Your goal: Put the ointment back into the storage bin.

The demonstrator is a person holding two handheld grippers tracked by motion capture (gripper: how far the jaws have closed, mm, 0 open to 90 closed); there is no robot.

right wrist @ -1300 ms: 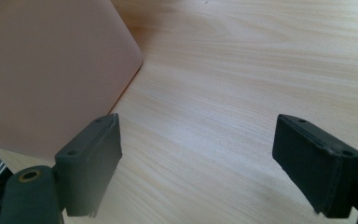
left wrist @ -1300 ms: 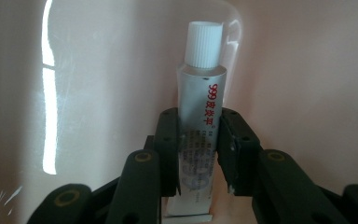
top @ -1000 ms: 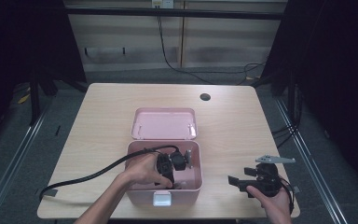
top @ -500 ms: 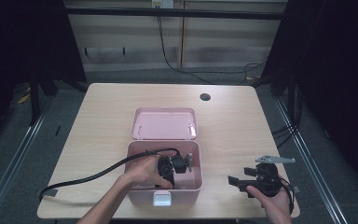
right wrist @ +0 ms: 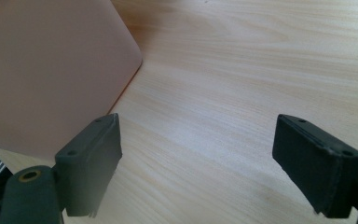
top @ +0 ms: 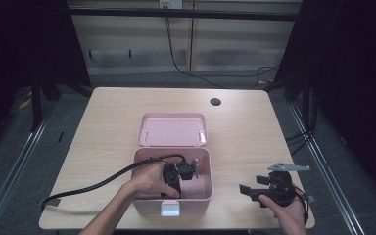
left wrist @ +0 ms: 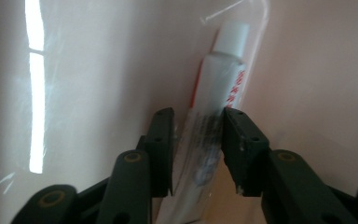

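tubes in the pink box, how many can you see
1: a small white-capped tube in a clear wrapper lies on the floor of the pink box, between the jaws of the left gripper. The hand and gripper may hide others.

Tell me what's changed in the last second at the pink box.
The left gripper, down inside the pink box, has just been opening its jaws. The bagged tube lies between them, and a gap shows at the pads, so it looks let go. Neither hand has shifted; the right gripper rests open on the table, and the lid is up as before.
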